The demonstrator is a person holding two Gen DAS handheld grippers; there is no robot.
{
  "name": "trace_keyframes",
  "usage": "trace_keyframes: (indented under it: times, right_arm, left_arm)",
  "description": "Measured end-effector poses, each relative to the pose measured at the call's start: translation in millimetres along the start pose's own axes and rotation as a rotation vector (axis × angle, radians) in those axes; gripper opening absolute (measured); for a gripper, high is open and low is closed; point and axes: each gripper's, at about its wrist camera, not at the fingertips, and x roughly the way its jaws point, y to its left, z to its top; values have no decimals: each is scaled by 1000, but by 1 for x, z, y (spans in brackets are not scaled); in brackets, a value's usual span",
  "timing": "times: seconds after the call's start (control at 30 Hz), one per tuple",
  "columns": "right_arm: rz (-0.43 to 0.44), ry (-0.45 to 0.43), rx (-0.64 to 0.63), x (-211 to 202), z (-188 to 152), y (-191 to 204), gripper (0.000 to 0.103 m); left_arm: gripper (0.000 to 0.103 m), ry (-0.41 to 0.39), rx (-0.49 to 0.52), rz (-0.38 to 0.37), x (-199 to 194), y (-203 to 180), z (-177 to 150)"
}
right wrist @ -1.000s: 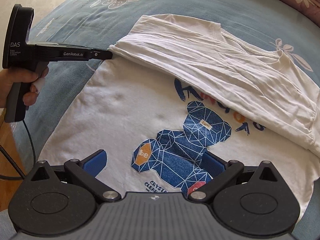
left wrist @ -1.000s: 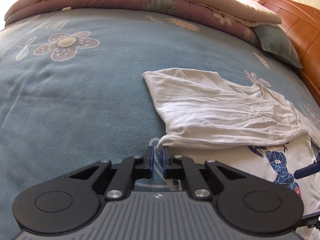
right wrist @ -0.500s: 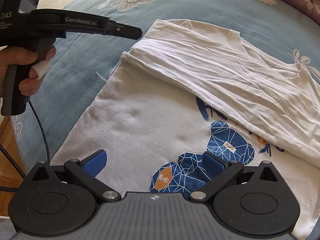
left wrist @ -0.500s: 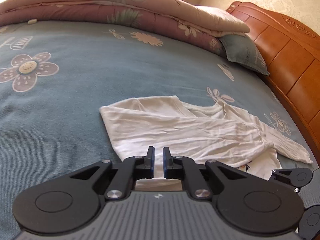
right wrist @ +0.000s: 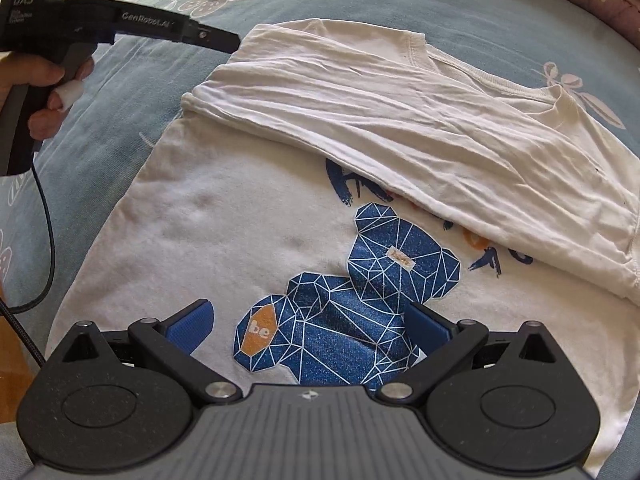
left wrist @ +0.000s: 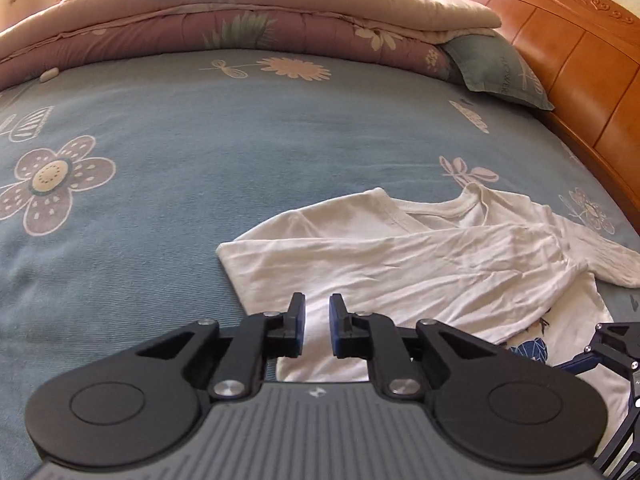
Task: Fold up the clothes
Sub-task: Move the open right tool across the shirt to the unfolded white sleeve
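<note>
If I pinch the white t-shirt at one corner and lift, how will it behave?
The white t-shirt is probably floppy: its folded-over flap lies wrinkled and draped. It likely is light, being thin cloth that follows the blue bedspread. The flap may slide open when lifted, since nothing pins it.

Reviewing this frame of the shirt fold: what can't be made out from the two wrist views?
- T-shirt print lettering: right wrist view, mostly covered by the folded-over side.
- Shirt's near hem: both views, hidden behind the gripper bodies.
- Right gripper: left wrist view shows only an edge piece, cut off by the frame.
- Left gripper, jaws opening with nothing between them: in the right wrist view its tips merge, so the gap is unreadable.
</note>
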Motion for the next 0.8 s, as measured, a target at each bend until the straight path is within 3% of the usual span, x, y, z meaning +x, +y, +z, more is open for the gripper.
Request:
trace_keyframes:
  times: [0.1,0.23,0.4,0.5,0.6,0.67,0.73,0.8]
  right_arm:
    - [-64,-3,-69,4,-5,13,103]
    - [-107,-34,-94,5,-13,21,103]
    - [-109,-54,-97,5,-16,21,103]
    - [-111,-54,-99,5,-15,22,103]
    - [-111,-58,-103,5,-16,24,103]
    - [-108,-57,-100,2,-14,23,103]
    - [-108,-78,-65,-4,-11,19,103]
    - [-147,-106,-7,-10,-6,11,103]
  left_arm:
    - [16,27,11,90,21,9,-6]
    - [12,9,-24,116,19,22,4]
    - [23,7,36,-13,13,6,12]
    - [24,77,69,-6,22,2,1]
    - [23,77,31,12,13,4,-4]
    - [24,58,25,-35,0,-3,-4]
    - [30,52,79,-91,-8,-16,-9]
    - [34,92,158,-100,-4,-26,-19]
